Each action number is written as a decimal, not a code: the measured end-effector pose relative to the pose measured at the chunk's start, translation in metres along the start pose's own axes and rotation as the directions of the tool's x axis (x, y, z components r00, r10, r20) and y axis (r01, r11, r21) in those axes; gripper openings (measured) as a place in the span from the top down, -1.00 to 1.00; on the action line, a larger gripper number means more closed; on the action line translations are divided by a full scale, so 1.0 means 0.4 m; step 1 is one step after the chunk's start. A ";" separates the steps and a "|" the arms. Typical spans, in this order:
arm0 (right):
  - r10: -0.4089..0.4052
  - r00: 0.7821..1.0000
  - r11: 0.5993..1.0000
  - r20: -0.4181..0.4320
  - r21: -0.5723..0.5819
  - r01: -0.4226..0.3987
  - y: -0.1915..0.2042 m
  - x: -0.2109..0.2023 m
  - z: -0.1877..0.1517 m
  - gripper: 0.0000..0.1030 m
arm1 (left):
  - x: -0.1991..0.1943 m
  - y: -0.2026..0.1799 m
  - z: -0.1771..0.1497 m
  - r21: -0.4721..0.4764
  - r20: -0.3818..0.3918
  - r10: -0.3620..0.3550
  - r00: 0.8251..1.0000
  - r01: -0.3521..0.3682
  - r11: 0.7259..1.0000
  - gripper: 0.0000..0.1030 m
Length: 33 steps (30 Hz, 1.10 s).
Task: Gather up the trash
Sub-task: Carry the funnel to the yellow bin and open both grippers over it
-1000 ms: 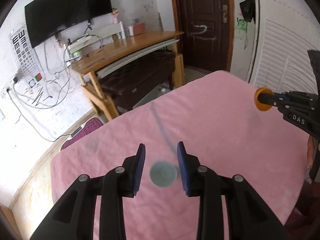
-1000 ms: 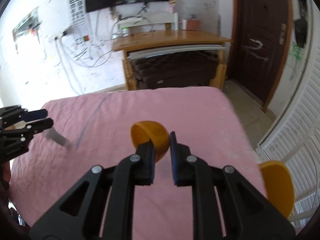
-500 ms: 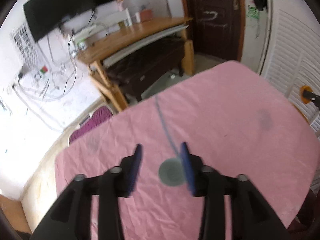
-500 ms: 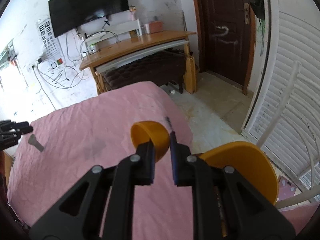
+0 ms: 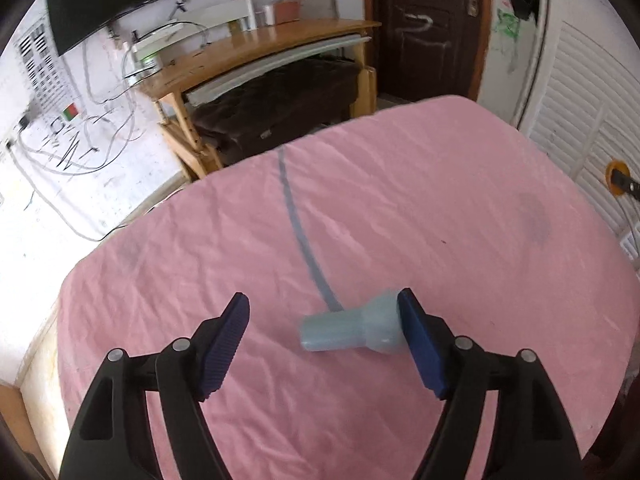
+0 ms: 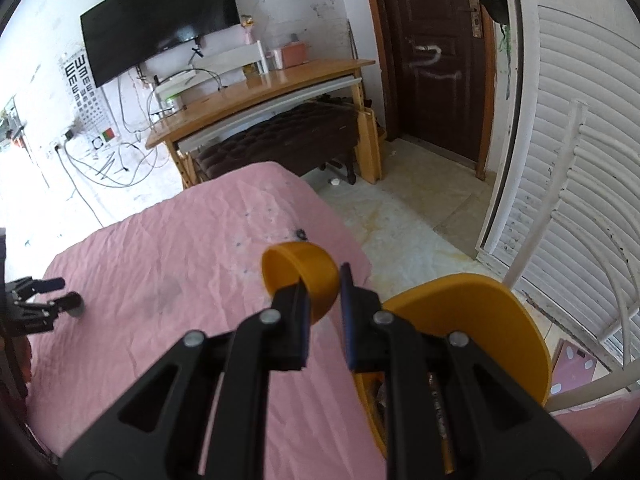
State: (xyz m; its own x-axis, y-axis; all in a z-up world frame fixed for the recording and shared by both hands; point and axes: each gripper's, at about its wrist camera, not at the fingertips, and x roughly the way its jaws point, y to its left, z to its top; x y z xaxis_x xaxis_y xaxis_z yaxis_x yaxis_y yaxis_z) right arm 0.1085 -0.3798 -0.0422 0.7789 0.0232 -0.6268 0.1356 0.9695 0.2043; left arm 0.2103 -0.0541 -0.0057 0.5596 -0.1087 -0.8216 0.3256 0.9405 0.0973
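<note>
A pale blue plastic piece (image 5: 352,330), a short tube with a wider end, lies on its side on the pink cloth (image 5: 400,200). My left gripper (image 5: 322,298) hangs low over it with its jaws opening wide; the wide end lies against the right pad (image 5: 420,340), the left pad is well clear. My right gripper (image 6: 323,280) is shut on the wall of a small orange cup (image 6: 300,268), held past the cloth's right edge beside an orange bin (image 6: 472,320). In the left wrist view the cup (image 5: 616,180) shows at the far right.
A wooden desk (image 6: 260,92) with a dark padded bench beneath it stands beyond the cloth, under a wall screen (image 6: 160,16). A dark door (image 6: 432,60) and white louvred panels (image 6: 580,140) line the right. White rails (image 6: 540,220) curve around the bin.
The left jaws have spread and the gripper has sunk; the blue piece, seen end-on between the pads before, now lies on its side. The right gripper swung right with the cup toward the bin.
</note>
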 end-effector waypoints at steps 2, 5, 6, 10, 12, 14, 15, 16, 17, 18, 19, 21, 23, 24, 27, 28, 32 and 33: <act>-0.003 1.000 1.000 0.002 0.004 0.002 -0.007 -0.002 -0.001 0.75 | 0.013 -0.010 -0.002 0.015 -0.007 0.002 1.000 -0.002 1.000 -0.38; -0.005 1.000 1.000 0.005 0.011 0.005 -0.015 -0.006 -0.004 0.75 | 0.011 -0.030 -0.008 0.038 0.010 0.018 1.000 -0.018 0.999 -0.30; -0.007 1.000 1.000 0.005 0.015 0.006 -0.018 -0.006 -0.006 0.75 | 0.008 -0.035 -0.007 0.044 0.013 0.015 1.000 -0.016 0.999 0.01; -0.010 1.000 1.000 0.007 0.025 0.010 -0.036 -0.007 -0.008 0.75 | 0.001 -0.044 -0.007 0.046 0.022 0.038 0.999 -0.039 0.998 0.13; -0.013 1.000 1.000 0.008 0.027 0.012 -0.046 -0.007 -0.010 0.75 | -0.008 -0.047 -0.005 0.040 0.037 0.035 0.999 -0.036 0.999 0.13; -0.023 1.000 0.999 0.007 0.027 0.023 -0.056 -0.004 -0.012 0.75 | -0.020 -0.054 0.004 0.041 0.051 0.034 0.998 -0.037 0.998 0.13; -0.031 0.999 0.999 0.008 0.027 0.031 -0.061 -0.004 -0.013 0.75 | -0.025 -0.063 0.010 0.041 0.056 0.032 0.998 -0.034 0.999 0.13; -0.046 0.999 0.999 0.009 0.026 0.046 -0.070 -0.003 -0.014 0.75 | -0.031 -0.067 0.017 0.044 0.063 0.028 0.998 -0.031 0.999 0.13; -0.059 0.998 0.998 0.009 0.025 0.059 -0.078 -0.001 -0.016 0.75 | -0.040 -0.079 0.026 0.049 0.074 0.027 0.997 -0.031 0.998 0.13; -0.073 0.997 0.997 0.009 0.023 0.073 -0.088 -0.001 -0.018 0.75 | -0.045 -0.091 0.035 0.054 0.081 0.022 0.996 -0.027 0.998 0.13; -0.085 0.996 0.996 0.005 0.026 0.085 -0.102 0.001 -0.021 0.75 | -0.051 -0.104 0.043 0.061 0.088 0.014 0.996 -0.019 0.998 0.12; -0.097 0.995 0.995 0.001 0.039 0.097 -0.127 0.001 -0.026 0.75 | -0.063 -0.134 0.063 0.070 0.108 -0.002 0.994 -0.005 0.998 0.13; -0.116 0.993 0.992 -0.001 0.051 0.116 -0.155 0.001 -0.030 0.75 | -0.071 -0.174 0.084 0.080 0.121 -0.031 0.992 0.021 0.997 0.12; -0.126 0.992 0.990 -0.001 0.055 0.126 -0.168 0.000 -0.031 0.75 | -0.075 -0.194 0.093 0.085 0.128 -0.043 0.991 0.033 0.996 0.12; -0.154 0.988 0.986 -0.009 0.064 0.155 -0.211 0.004 -0.037 0.75 | -0.079 -0.256 0.116 0.102 0.144 -0.082 0.986 0.068 0.992 0.12; -0.162 0.987 0.984 -0.012 0.066 0.163 -0.220 0.008 -0.039 0.75 | -0.079 -0.279 0.123 0.108 0.147 -0.096 0.985 0.080 0.991 0.12; -0.177 0.984 0.981 -0.039 0.077 0.179 -0.261 0.040 -0.050 0.75 | -0.071 -0.384 0.155 0.141 0.148 -0.158 0.976 0.137 0.981 0.12; -0.180 0.982 0.980 -0.049 0.078 0.183 -0.269 0.050 -0.054 0.75 | -0.070 -0.409 0.158 0.147 0.148 -0.171 0.974 0.150 0.978 0.12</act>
State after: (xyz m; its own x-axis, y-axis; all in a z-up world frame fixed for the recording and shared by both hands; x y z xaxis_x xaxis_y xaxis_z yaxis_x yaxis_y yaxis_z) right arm 0.0964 -0.4786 -0.0929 0.7107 -0.1395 -0.6895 0.3233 0.9352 0.1441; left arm 0.1893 -0.2253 0.0369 0.6022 -0.3145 -0.7338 0.5138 0.8562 0.0546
